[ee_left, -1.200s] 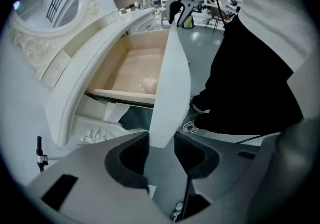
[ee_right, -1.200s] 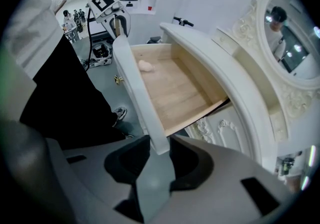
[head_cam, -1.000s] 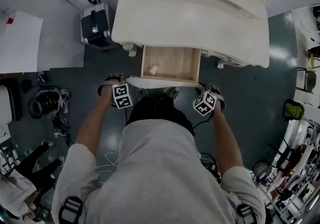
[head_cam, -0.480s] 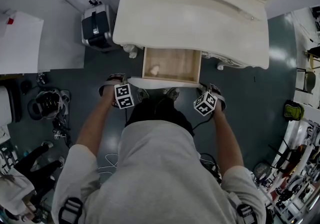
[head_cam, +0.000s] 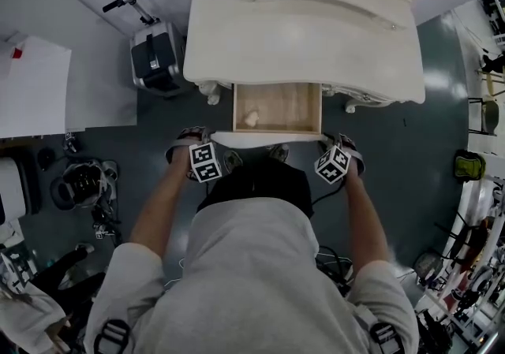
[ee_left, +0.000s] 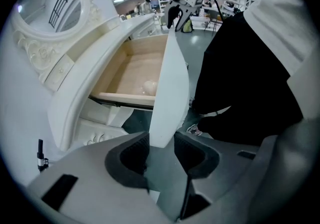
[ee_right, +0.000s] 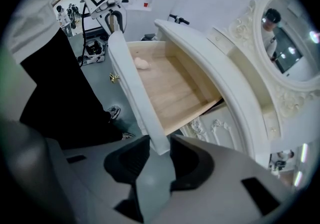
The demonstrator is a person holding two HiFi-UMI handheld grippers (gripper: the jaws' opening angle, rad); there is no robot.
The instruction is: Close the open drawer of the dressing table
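Left tool clamps left end of drawer front, right tool its right end | drawer juts from counter front edge, no further in than a second ago | closing push still to come

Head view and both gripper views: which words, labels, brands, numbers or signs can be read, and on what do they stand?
No text can be read.
The marker cubes of the left gripper and right gripper: black-and-white squares only, no letters.
The drawer front and dressing table: no print.
The black case: any label too small to read.
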